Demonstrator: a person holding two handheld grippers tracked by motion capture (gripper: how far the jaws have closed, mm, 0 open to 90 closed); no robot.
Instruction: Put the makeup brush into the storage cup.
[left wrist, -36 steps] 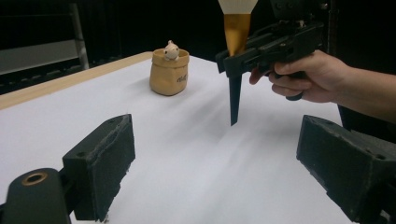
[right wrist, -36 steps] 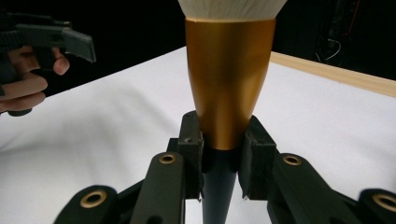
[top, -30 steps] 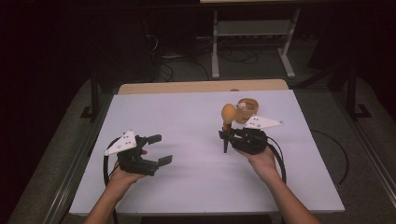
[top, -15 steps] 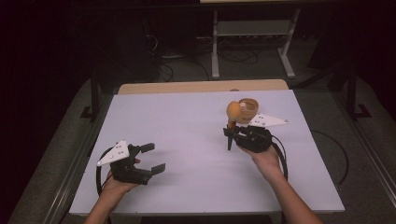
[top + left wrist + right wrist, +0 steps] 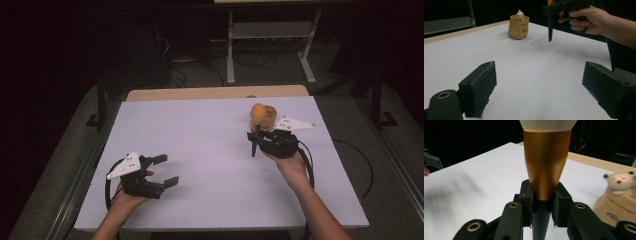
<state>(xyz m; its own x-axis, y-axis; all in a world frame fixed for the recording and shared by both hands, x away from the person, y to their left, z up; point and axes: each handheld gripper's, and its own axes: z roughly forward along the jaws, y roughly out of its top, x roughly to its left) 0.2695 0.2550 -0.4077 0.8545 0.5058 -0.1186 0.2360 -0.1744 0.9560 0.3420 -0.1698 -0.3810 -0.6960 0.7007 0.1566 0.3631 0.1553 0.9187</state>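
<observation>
A white table top spreads under both claws, with a strip of bare wood along its far edge and dark floor around it.

The person's right hand holds the right gripper raised above the right half of the table. Its jaws are clamped on a makeup brush, pads pressing on either side where the gold ferrule narrows into the black handle. The brush stands upright in that grip: pale bristles above the claw, the black handle pointing down below it, its tip clear of the table surface.

The left hand holds the left gripper low over the near left part of the table, well apart from the right one. Its jaws stand wide, with nothing between them; in the left gripper view bare white table lies between the two black pads.

Just beyond the right claw, near the far right side of the table, stands a small tan pot with a little white bear figure peeking over its rim. In the right gripper view the pot sits to the right of the clamped brush, close by but apart from it. From the left claw it lies far ahead across the table.
</observation>
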